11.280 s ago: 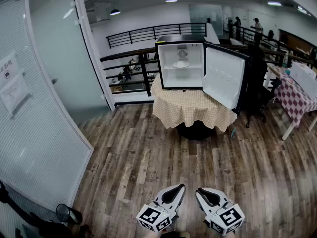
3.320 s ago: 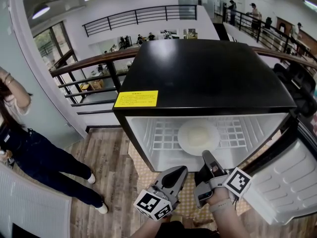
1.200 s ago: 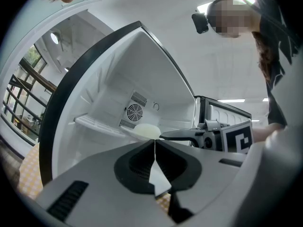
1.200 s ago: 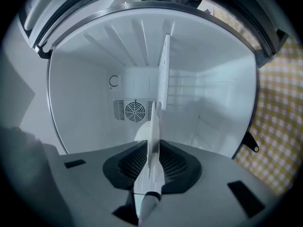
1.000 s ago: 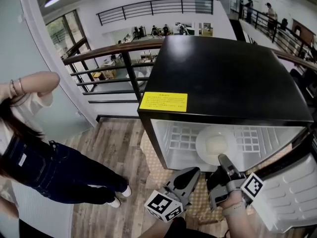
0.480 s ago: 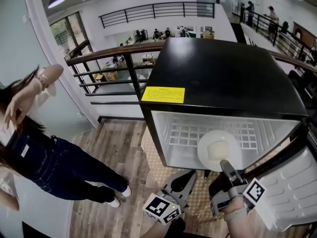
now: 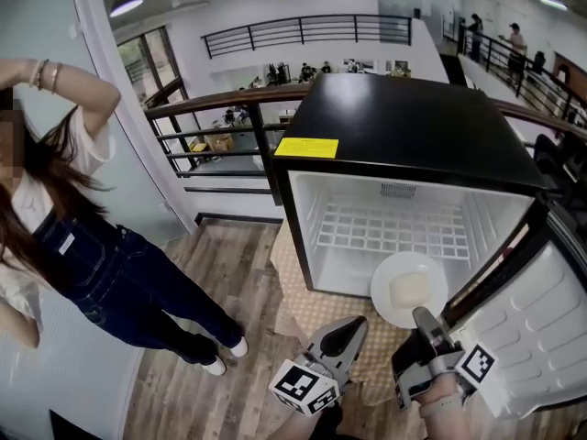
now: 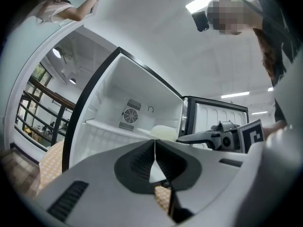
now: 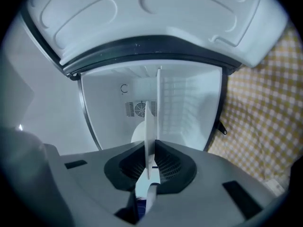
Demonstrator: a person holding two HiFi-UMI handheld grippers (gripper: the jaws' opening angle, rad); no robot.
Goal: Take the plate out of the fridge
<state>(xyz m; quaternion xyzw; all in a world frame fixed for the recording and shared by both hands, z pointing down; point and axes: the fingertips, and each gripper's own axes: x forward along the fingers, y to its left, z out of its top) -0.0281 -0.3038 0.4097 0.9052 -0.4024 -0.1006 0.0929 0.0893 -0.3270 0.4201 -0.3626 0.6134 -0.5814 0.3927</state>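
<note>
Right tongs (image 7: pixel 425 322) clamp the plate (image 7: pixel 410 289) by its rim; left tongs (image 7: pixel 351 326) closed, empty. Plate is at the fridge (image 7: pixel 413 122) mouth, off the shelf (image 7: pixel 385 232), looks mostly out. Left to do: draw it fully clear.

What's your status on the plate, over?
Right gripper shut on plate rim. Left gripper shut, empty. Plate at fridge mouth. Door open; person stands clear at left.
</note>
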